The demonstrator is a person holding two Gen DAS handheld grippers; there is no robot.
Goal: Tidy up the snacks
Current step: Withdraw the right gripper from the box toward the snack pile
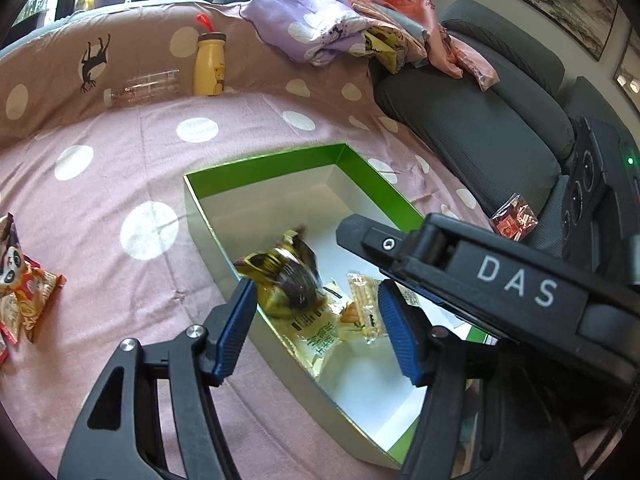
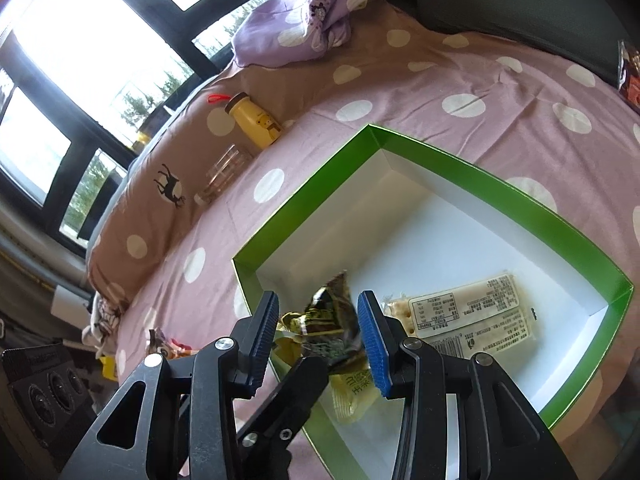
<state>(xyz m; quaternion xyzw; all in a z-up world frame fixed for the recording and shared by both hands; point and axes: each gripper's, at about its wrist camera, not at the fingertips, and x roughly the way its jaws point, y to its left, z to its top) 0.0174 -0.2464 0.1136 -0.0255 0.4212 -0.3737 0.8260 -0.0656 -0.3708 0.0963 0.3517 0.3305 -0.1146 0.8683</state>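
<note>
A green-rimmed box [image 1: 276, 162] with a white floor lies on the pink dotted bedspread; it also shows in the right wrist view [image 2: 304, 192]. A gold and dark snack packet [image 1: 286, 278], blurred, is over the box's near corner, between the open fingers of both grippers, touching neither as far as I can see; it shows in the right wrist view [image 2: 330, 326] too. My left gripper [image 1: 316, 328] is open above the box edge. My right gripper [image 2: 318, 340] is open just above the packet. Pale yellow packets [image 1: 320, 334] and a cracker pack [image 2: 464, 314] lie in the box.
Several orange snack packets [image 1: 28, 304] lie on the bedspread at the left. A yellow bottle [image 1: 210, 64] and a clear bottle [image 1: 144, 88] lean against the brown cushion. A red packet [image 1: 514, 220] sits on the grey sofa seat. Piled clothes [image 1: 320, 28] lie behind.
</note>
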